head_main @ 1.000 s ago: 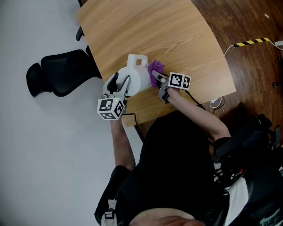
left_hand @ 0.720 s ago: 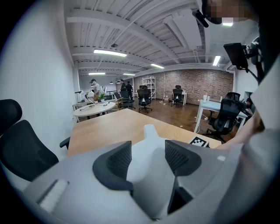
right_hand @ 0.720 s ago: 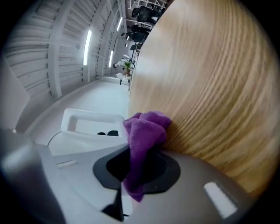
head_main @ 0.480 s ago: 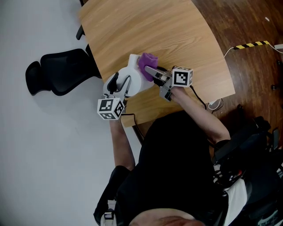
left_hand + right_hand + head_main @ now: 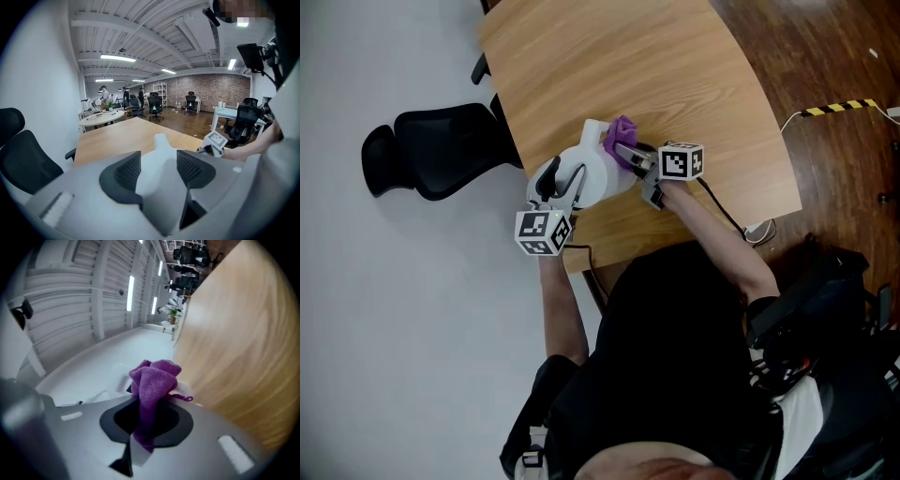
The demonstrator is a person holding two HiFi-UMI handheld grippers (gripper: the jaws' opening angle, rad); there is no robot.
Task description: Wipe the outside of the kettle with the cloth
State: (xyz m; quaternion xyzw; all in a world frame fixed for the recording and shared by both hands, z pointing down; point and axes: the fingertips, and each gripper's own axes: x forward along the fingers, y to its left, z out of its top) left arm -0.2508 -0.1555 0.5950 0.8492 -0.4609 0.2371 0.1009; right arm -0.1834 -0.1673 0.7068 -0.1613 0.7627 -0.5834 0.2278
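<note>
Pressing the purple cloth (image 5: 152, 380) against the kettle (image 5: 595, 178), the right gripper (image 5: 628, 153) pinches it tight; the left gripper view shows the left gripper (image 5: 158, 171) clasping the handle (image 5: 159, 201).

Wooden table (image 5: 694, 84): a broad stretch of top beyond and right of the kettle (image 5: 600, 176) gives open passage from that side. The kettle's near-left flank is taken by the left gripper (image 5: 561, 180), clamped on the handle. Its upper right is taken by the right gripper (image 5: 630, 153), pinching the cloth (image 5: 622, 131). A black office chair (image 5: 441, 155) crowds the table's left edge.
</note>
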